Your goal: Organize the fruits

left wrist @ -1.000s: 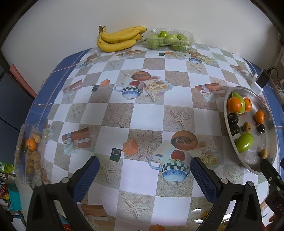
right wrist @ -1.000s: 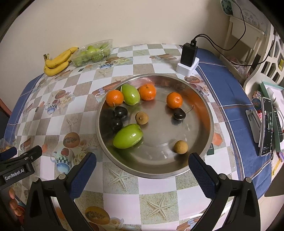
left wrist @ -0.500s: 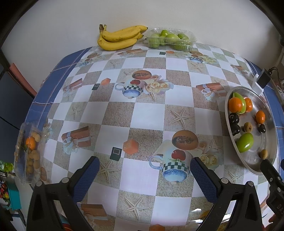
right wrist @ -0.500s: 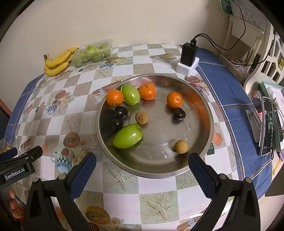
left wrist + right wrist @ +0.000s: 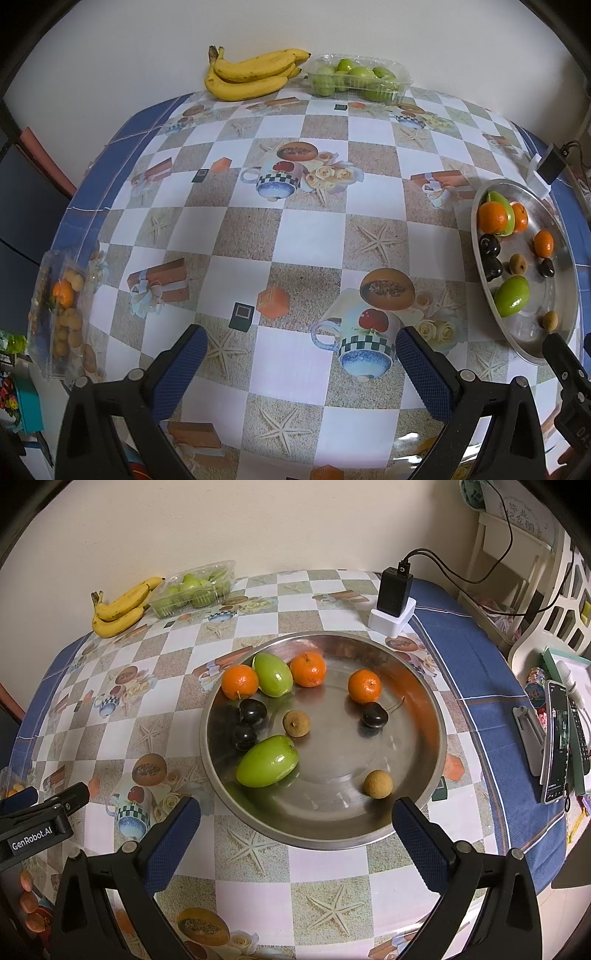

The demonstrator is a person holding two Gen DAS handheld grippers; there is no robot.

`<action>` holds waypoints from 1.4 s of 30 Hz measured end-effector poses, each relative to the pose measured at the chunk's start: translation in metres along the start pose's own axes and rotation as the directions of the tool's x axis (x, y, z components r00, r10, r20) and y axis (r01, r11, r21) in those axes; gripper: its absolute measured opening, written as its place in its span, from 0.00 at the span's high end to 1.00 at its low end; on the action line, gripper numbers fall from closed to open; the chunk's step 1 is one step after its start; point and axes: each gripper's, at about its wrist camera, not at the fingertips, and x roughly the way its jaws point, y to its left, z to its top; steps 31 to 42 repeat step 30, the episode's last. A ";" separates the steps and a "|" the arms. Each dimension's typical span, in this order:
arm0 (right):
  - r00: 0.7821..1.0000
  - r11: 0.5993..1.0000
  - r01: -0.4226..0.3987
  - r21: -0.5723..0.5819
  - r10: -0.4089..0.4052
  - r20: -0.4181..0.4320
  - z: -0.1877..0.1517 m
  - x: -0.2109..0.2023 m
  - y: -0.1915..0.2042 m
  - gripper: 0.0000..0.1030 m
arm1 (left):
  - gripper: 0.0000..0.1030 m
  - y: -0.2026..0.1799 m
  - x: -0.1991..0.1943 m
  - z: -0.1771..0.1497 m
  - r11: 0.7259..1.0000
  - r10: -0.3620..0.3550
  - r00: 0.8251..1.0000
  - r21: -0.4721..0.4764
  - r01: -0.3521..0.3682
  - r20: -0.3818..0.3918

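Two hand-held grippers hover empty, jaws spread wide: the right hand-held gripper [image 5: 295,830] at the near rim of the steel tray [image 5: 424,701] holding oranges, green fruits, dark cherries and longans; the left hand-held gripper [image 5: 301,362] over bare tabletop [image 5: 314,236]. Bananas [image 5: 251,75] and a clear fruit box [image 5: 356,77] lie by the wall, a charger [image 5: 394,600] behind the tray.

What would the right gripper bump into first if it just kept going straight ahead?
Probably the near rim of the metal tray, just ahead of the open right gripper; beyond it, the brown longan. Depth is unclear.
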 end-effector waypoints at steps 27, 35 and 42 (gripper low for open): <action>1.000 1.000 -0.001 0.000 0.001 -0.001 0.000 0.000 0.000 0.00 | 0.00 0.003 0.000 0.000 1.000 0.000 1.000 -0.019 0.000 -0.002; 1.000 1.000 -0.002 -0.002 0.002 -0.001 -0.002 0.000 0.002 0.00 | 0.00 0.002 -0.001 0.000 1.000 0.000 1.000 -0.022 0.000 -0.002; 1.000 1.000 -0.002 -0.002 0.002 -0.001 -0.002 0.000 0.002 0.00 | 0.00 0.002 -0.001 0.000 1.000 0.000 1.000 -0.022 0.000 -0.002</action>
